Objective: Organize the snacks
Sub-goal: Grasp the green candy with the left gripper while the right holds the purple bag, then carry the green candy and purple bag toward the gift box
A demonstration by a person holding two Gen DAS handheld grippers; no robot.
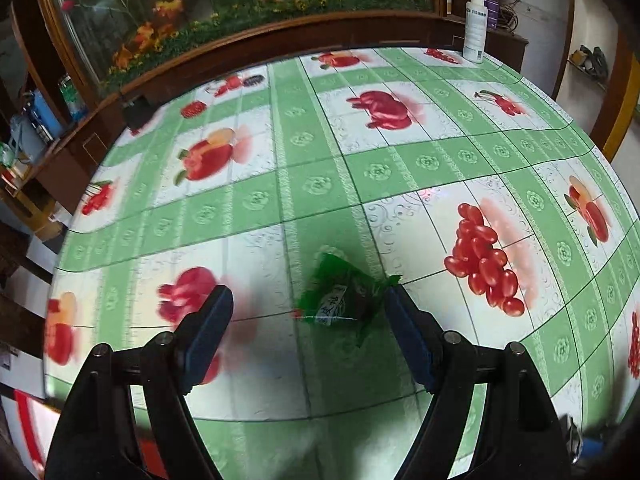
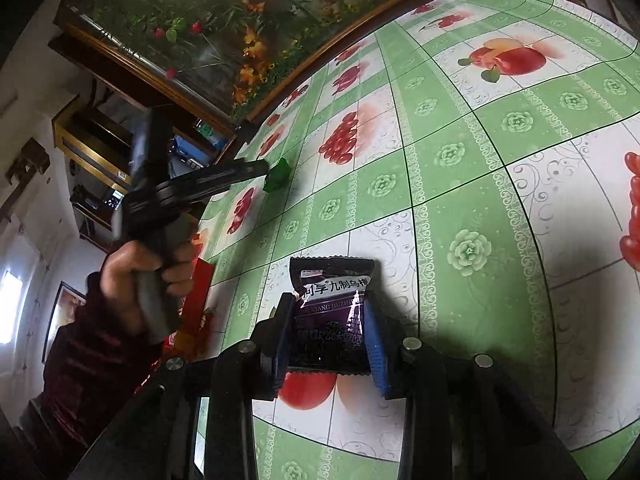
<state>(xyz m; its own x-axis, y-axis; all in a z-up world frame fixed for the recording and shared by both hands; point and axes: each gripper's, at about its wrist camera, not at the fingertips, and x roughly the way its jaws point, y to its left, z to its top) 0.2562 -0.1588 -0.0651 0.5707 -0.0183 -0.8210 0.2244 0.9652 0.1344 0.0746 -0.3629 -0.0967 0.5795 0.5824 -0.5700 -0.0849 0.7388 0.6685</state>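
Two snack packets on the fruit-print tablecloth [image 2: 480, 160]. Nearest: dark purple packet [image 2: 330, 312], glossy, white characters, crimped ends, clenched between the right gripper [image 2: 330, 344] pads. Farther: small green packet [image 1: 344, 300], crumpled, white label, lying between the spread, released fingers of the left gripper [image 1: 308, 308], by its right finger.

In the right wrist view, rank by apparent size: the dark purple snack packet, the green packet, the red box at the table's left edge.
1. dark purple snack packet, nearest the camera, so inflated
2. red box, partly hidden
3. green packet, farthest away
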